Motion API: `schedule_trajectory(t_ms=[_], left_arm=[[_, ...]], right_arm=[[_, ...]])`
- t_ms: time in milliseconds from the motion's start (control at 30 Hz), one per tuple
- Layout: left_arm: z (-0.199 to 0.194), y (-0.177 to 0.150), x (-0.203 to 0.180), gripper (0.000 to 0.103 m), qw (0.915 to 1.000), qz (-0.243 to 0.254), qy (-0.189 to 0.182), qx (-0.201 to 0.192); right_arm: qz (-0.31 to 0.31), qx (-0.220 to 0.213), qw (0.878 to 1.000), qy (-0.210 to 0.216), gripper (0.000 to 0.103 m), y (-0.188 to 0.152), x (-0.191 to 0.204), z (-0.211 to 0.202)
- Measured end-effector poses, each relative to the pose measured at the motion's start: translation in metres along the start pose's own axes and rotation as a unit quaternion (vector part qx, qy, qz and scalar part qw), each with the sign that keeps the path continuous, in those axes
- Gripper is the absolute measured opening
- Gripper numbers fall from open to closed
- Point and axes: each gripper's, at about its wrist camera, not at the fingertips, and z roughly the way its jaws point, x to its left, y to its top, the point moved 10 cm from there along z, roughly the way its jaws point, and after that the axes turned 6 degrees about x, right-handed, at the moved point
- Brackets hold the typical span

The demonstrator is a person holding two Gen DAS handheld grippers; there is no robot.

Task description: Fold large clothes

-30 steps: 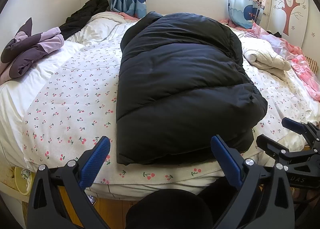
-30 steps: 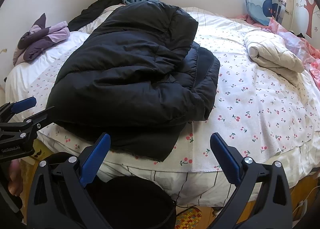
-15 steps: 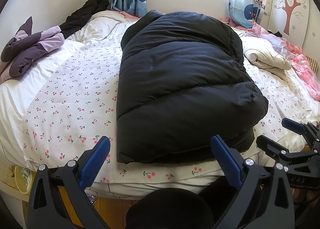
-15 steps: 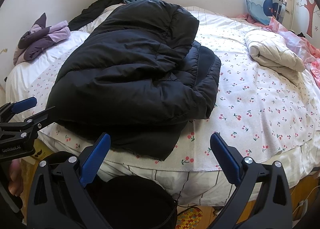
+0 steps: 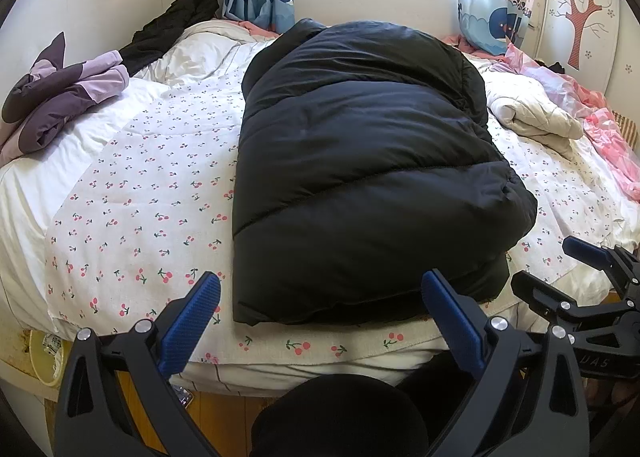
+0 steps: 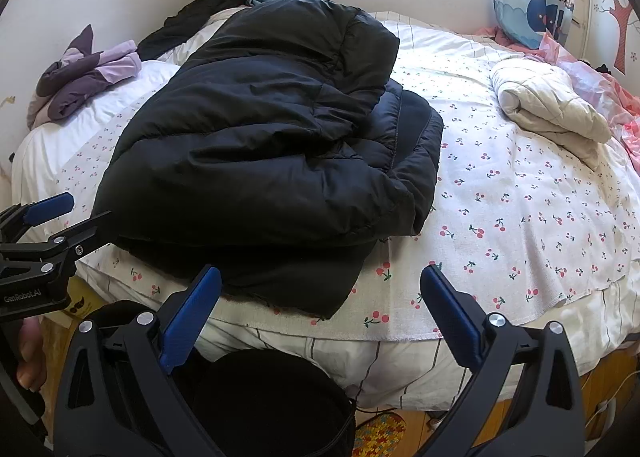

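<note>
1. Black puffer coat (image 5: pixel 360 177) is lying folded lengthwise mid-bed, quilted, glossy, bulky; hem reaching the near edge.
2. Cherry-print sheet (image 5: pixel 152 193) is lying flat under it, thin woven cotton.
3. Left gripper (image 5: pixel 320 321) is hovering off the bed edge, blue ribbed pads spread, nothing held.
4. Right gripper (image 6: pixel 320 313) likewise: spread wide, empty.
5. Cream quilted bundle (image 6: pixel 548 105) is sitting rolled on the right; purple jacket (image 5: pixel 64 93) crumpled on the left.
</note>
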Motion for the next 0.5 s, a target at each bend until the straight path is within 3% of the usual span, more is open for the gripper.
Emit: schedule_trajectory(t_ms=[500], left_arm=[[0.0001,-0.0006,-0.0009,0.096,1.0,0.0,0.004,0.001]], right_arm=[[-0.002,0.0,1.0,-0.001,0.096,-0.0008,-0.0018,0.0003]])
